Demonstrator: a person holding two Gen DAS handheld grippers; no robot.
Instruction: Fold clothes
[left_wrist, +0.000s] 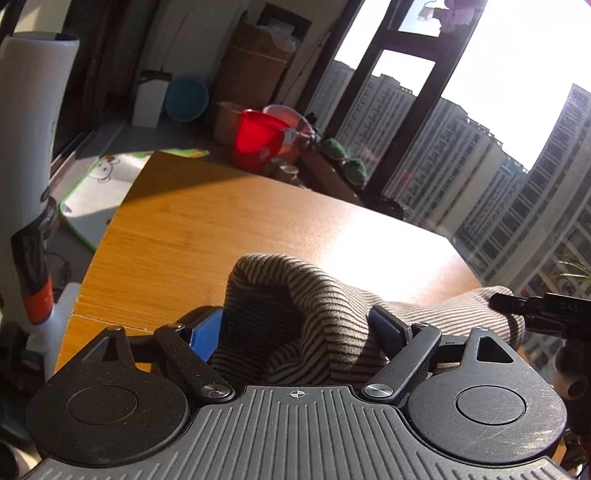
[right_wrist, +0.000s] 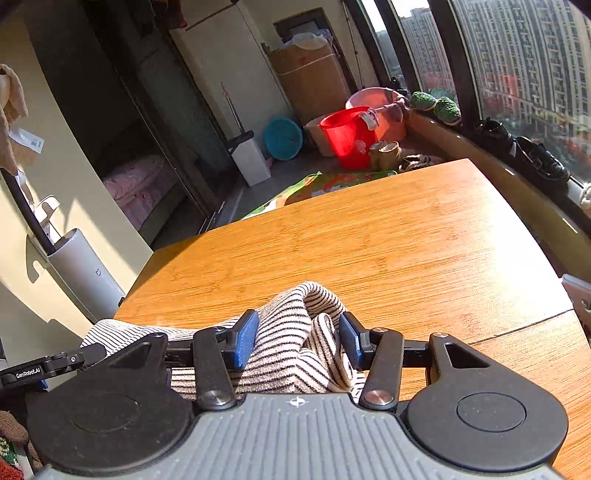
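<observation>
Bunching the soft black-and-cream striped knit garment (right_wrist: 295, 347) over the wooden table (right_wrist: 369, 240), the right gripper (right_wrist: 297, 339) is clamping cloth while the left gripper (left_wrist: 295, 328) is standing wide around a loose fold, so both should be pinching firmly before spreading it flat.

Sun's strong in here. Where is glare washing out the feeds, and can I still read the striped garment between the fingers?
Left wrist view: the window is blown out white, and a glare patch whitens the wooden table just beyond the striped garment, whose near folds sit in shadow. Right wrist view: even light, table grain and garment stripes crisp. Both views bend straight edges, fisheye style.
</observation>
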